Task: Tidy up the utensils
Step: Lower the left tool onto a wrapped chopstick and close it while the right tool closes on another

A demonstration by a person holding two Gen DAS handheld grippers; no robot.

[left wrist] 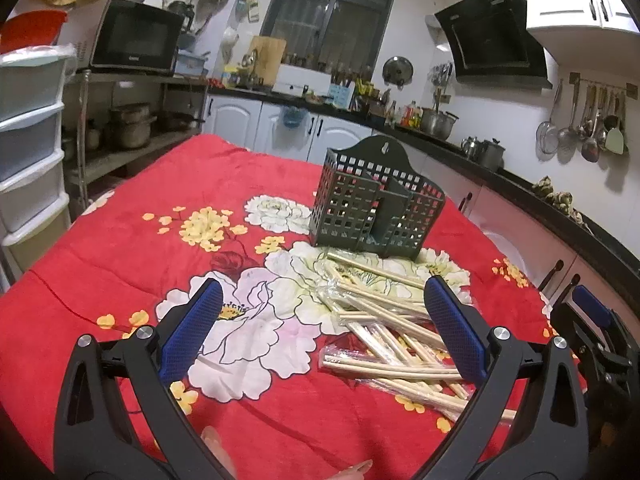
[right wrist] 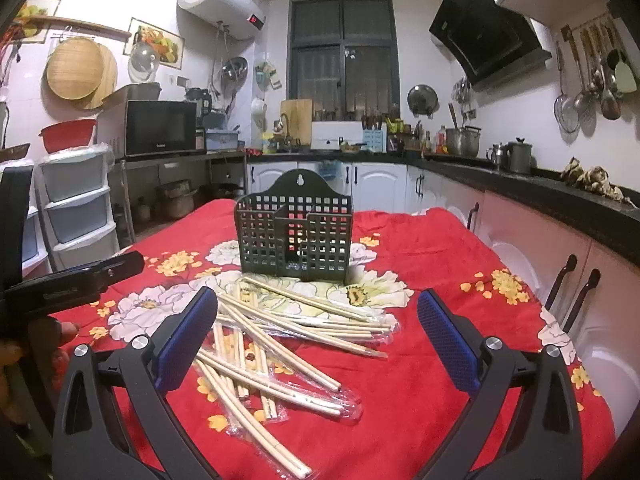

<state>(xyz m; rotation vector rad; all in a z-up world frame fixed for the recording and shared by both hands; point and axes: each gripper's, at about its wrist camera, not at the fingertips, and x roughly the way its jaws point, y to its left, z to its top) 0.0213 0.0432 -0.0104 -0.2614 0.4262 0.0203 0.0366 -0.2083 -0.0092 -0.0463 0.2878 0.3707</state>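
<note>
A dark green slotted utensil holder (left wrist: pixel 376 208) stands upright on the red floral cloth; it also shows in the right wrist view (right wrist: pixel 294 236). A loose pile of wooden chopsticks (left wrist: pixel 392 328), several in clear wrappers, lies in front of it, and shows in the right wrist view (right wrist: pixel 280 344). My left gripper (left wrist: pixel 324 320) is open and empty, above the cloth left of the pile. My right gripper (right wrist: pixel 316 332) is open and empty, hovering over the pile. The right gripper shows at the left view's right edge (left wrist: pixel 592 320). The left gripper's body shows at the right view's left edge (right wrist: pixel 76 284).
The table's red floral cloth (left wrist: pixel 120 280) covers the whole top. Kitchen counters (right wrist: pixel 560 196) run along the right and back. A rack with a microwave (right wrist: pixel 160 128) and plastic drawers (right wrist: pixel 76 208) stand at the left.
</note>
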